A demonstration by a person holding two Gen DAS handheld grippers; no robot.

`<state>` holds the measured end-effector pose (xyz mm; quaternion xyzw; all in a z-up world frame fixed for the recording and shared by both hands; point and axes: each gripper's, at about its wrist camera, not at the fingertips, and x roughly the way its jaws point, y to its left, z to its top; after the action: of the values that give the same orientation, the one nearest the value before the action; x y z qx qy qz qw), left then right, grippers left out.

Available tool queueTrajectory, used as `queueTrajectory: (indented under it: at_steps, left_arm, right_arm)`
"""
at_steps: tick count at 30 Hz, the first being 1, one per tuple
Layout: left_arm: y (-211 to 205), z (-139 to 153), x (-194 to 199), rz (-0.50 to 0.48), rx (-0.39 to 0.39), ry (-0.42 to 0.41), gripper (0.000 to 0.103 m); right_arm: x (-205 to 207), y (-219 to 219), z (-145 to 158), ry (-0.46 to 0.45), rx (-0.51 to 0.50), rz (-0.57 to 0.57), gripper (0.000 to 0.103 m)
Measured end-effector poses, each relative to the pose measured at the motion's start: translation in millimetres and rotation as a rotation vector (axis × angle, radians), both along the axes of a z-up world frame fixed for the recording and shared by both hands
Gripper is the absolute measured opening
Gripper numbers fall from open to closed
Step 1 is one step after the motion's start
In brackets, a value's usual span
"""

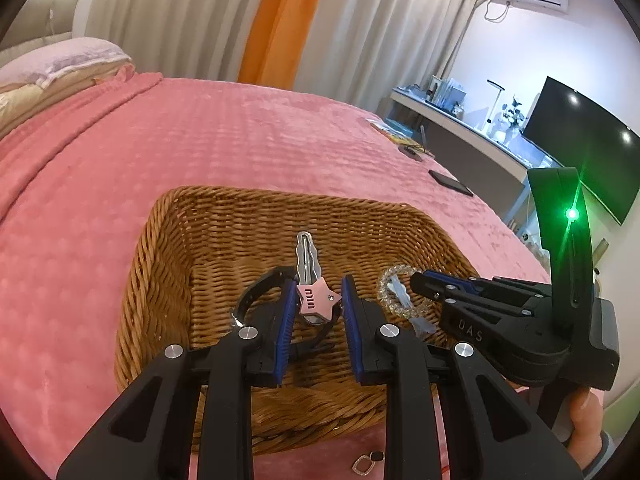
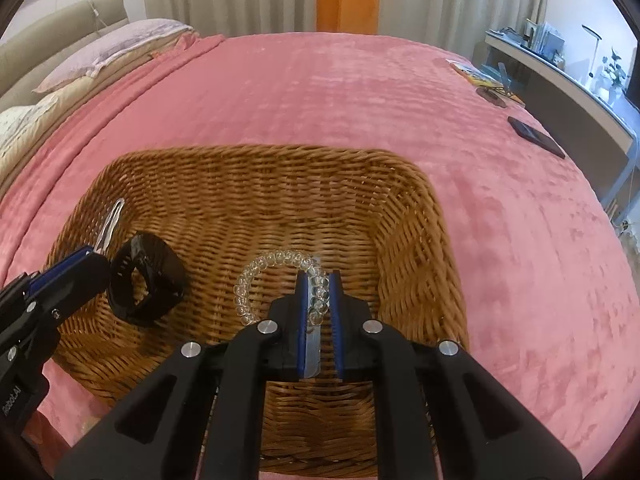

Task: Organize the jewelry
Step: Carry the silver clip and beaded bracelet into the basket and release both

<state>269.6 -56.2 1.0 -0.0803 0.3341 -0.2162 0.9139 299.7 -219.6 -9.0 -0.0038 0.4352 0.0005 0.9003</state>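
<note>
A wicker basket (image 1: 168, 264) sits on the pink bedspread; it also shows in the right wrist view (image 2: 400, 208). My left gripper (image 1: 320, 300) hangs over the basket, its jaws a little apart around a silver hair clip with a pink star (image 1: 316, 300), which touches the left pad. A black watch band (image 1: 256, 292) lies under it, also in the right wrist view (image 2: 144, 280). My right gripper (image 2: 318, 292) is inside the basket, jaws slightly apart around a clear bead bracelet (image 2: 248, 280) and a pale blue clip (image 2: 312, 344). The bracelet also shows in the left wrist view (image 1: 386, 284).
A small silver and black earring (image 1: 366, 462) lies on the bedspread in front of the basket. A black phone (image 2: 536, 136) and yellow packets (image 2: 472, 74) lie at the bed's far right. Pillows (image 2: 108, 48) are at the far left. A desk and a TV stand to the right.
</note>
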Motion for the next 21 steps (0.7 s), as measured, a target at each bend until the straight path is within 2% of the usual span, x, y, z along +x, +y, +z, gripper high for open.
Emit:
queueTrajectory:
  at_steps: [7,11,14,15,17,19,21]
  left_arm:
    - [4,5,-7,-0.007,-0.012,0.005,0.026]
    - [16,27,-28,0.004,-0.04,-0.037,0.037]
    - [28,47,-51,0.009,-0.053,-0.077,0.039]
    - [33,54,-60,0.009,-0.058,-0.092,0.04]
    - [44,70,-83,0.013,-0.066,-0.13,0.048]
    - [53,82,-103,0.017,-0.071,-0.161,0.05]
    - [63,92,-125,0.023,-0.071,-0.186,0.05]
  right_arm:
    - [-8,-2,5,0.005,0.02,0.009,0.01]
    - [-29,-3,21,-0.02,0.03,0.015,0.01]
    - [-51,-6,39,-0.045,0.06,0.023,0.01]
    - [-61,-7,47,-0.057,0.076,0.028,0.012]
    - [-80,-7,62,-0.087,0.095,0.035,0.02]
    - [-104,-6,78,-0.125,0.112,0.049,0.031]
    - [-122,-3,91,-0.153,0.123,0.065,0.032]
